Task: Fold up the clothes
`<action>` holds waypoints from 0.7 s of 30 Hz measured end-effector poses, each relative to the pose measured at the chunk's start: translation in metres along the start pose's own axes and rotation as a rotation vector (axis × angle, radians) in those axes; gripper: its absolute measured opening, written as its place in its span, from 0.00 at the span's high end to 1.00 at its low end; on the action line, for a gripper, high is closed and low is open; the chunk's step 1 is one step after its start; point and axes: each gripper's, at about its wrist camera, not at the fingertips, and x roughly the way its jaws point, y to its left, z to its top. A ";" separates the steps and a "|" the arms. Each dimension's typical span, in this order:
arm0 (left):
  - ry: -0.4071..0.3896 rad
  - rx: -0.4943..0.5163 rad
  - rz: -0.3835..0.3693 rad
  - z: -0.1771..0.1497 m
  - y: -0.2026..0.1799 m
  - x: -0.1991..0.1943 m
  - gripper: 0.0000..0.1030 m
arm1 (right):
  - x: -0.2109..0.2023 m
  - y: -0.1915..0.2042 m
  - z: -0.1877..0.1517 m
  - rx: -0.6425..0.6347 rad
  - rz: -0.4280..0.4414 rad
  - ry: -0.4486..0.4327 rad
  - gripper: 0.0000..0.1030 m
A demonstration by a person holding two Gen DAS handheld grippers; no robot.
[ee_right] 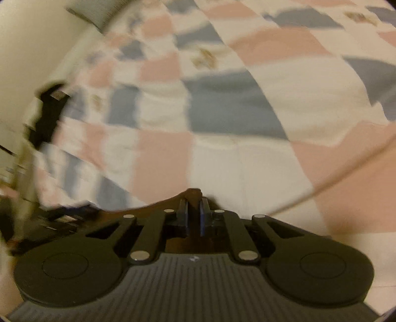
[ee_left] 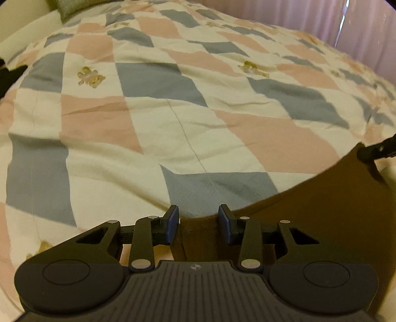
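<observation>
A brown garment [ee_left: 309, 213] lies on the bed at the lower right of the left wrist view. Its near edge runs between the blue pads of my left gripper [ee_left: 198, 220]. The jaws stand apart and the pads do not visibly press the cloth. At the right edge, the black tip of the right gripper [ee_left: 376, 149] pinches the garment's far corner. In the blurred right wrist view, my right gripper [ee_right: 194, 215] is shut on a raised fold of the brown garment [ee_right: 194, 192], which pokes up between the pads.
A quilt [ee_left: 173, 104] with pink, grey-blue and cream diamonds covers the bed. Pale pink curtains [ee_left: 321, 19] hang behind it. A cream headboard or wall [ee_left: 22, 32] and a grey pillow [ee_left: 66, 7] are at the top left. A black object [ee_right: 49, 111] sits by the bed's left edge.
</observation>
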 end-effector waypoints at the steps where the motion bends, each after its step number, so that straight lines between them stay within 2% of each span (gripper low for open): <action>1: -0.001 0.015 0.040 0.000 -0.001 0.004 0.62 | 0.008 -0.002 0.001 0.019 -0.006 0.004 0.93; 3: -0.002 0.041 0.111 0.000 -0.001 0.007 0.61 | 0.012 0.002 0.001 0.013 -0.016 -0.007 0.85; 4: -0.008 0.039 0.123 0.001 0.001 0.002 0.61 | 0.010 0.006 0.002 0.000 -0.020 -0.018 0.76; 5: -0.013 0.037 0.137 0.001 0.004 -0.003 0.62 | 0.006 0.012 0.000 -0.026 -0.052 -0.044 0.55; 7: -0.030 0.040 0.159 0.001 0.006 -0.020 0.62 | -0.015 0.029 -0.009 -0.124 -0.220 -0.158 0.34; 9: -0.049 0.025 0.129 -0.001 0.005 -0.041 0.62 | -0.037 0.046 -0.026 -0.236 -0.332 -0.261 0.34; 10: -0.058 0.011 0.100 -0.003 0.003 -0.053 0.62 | -0.047 0.054 -0.036 -0.285 -0.340 -0.296 0.38; 11: -0.068 0.000 0.071 -0.005 0.001 -0.063 0.62 | -0.052 0.061 -0.043 -0.316 -0.284 -0.296 0.56; 13: -0.090 0.000 0.012 -0.012 -0.012 -0.077 0.62 | -0.048 0.074 -0.054 -0.377 -0.189 -0.260 0.81; 16: -0.096 0.012 -0.059 -0.021 -0.030 -0.069 0.61 | -0.021 0.084 -0.061 -0.450 -0.125 -0.211 0.86; 17: -0.083 0.006 -0.055 -0.024 -0.032 -0.058 0.61 | -0.009 0.079 -0.060 -0.442 -0.150 -0.192 0.87; 18: -0.058 -0.003 -0.029 -0.026 -0.033 -0.044 0.61 | 0.003 0.068 -0.056 -0.402 -0.167 -0.170 0.89; 20: -0.022 -0.027 0.023 -0.030 -0.025 -0.022 0.66 | 0.012 0.040 -0.047 -0.250 -0.124 -0.157 1.00; 21: -0.022 -0.025 0.044 -0.030 -0.022 -0.020 0.67 | 0.004 0.034 -0.046 -0.192 -0.107 -0.173 1.00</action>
